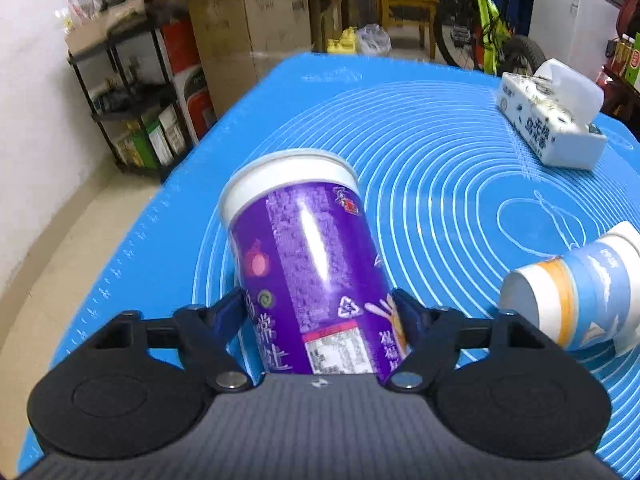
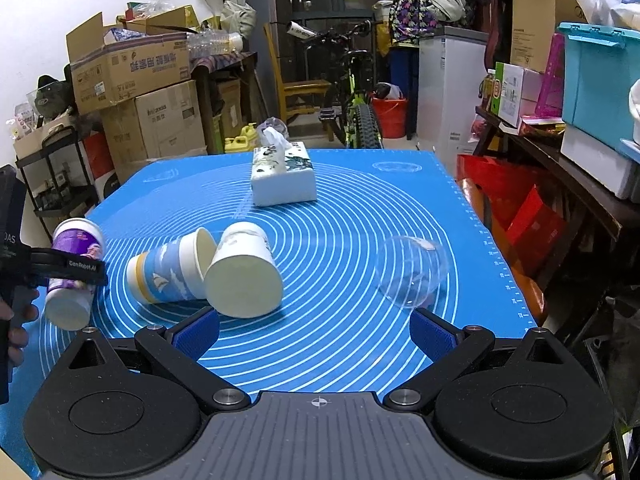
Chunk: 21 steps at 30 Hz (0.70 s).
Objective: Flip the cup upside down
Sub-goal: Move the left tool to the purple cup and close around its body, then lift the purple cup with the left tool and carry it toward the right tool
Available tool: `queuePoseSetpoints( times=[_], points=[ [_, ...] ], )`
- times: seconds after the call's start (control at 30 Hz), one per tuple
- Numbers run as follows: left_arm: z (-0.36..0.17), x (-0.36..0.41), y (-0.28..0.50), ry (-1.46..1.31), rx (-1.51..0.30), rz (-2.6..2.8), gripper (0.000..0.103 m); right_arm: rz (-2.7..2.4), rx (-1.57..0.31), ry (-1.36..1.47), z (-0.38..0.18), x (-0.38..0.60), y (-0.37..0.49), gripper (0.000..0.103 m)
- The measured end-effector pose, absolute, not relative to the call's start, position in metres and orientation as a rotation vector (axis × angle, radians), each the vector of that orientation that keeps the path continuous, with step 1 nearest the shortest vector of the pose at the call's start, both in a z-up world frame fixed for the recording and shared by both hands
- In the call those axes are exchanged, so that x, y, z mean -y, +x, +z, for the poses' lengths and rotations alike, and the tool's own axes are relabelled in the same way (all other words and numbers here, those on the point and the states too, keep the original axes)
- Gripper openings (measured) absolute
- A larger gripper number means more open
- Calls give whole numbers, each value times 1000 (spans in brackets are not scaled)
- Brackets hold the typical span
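Note:
My left gripper [image 1: 320, 308] is shut on a purple paper cup [image 1: 308, 264], gripped near one end; the cup is tilted and held over the blue mat [image 1: 420, 140]. In the right wrist view the same purple cup [image 2: 74, 276] hangs at the far left in the left gripper [image 2: 66, 270], leaning above the mat [image 2: 340, 320]. My right gripper [image 2: 316, 332] is open and empty, above the mat's near edge. A blue-and-white paper cup [image 2: 168, 272] and a white paper cup [image 2: 242, 272] lie on their sides in front of it. A clear plastic cup [image 2: 414, 272] lies on its side to the right.
A tissue box [image 2: 282, 178] stands at the back of the mat; it also shows in the left wrist view [image 1: 552, 120]. The blue-and-white cup [image 1: 576, 300] lies right of the left gripper. Shelves, cardboard boxes, a bicycle and a cluttered side table surround the table.

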State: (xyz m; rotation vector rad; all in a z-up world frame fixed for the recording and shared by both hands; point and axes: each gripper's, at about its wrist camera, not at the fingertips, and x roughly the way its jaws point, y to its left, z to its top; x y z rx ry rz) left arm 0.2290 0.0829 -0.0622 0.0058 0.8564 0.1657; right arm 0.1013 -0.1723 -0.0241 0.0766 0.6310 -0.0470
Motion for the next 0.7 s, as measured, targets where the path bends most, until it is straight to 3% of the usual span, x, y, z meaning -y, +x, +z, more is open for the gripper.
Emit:
queuePoseSetpoints(
  times=[0.3,0.5,0.7],
  points=[
    [-32,-83,190,-27,-781,129,71,-58,-614,83,-15,179,89,100],
    [7,-40,129,47,-700,-23,71,-70,-622,79,-12,190,71,100],
    [5,15,97,36,-720,-191,71,-97,-633,69,-12,205,54,100]
  ],
)
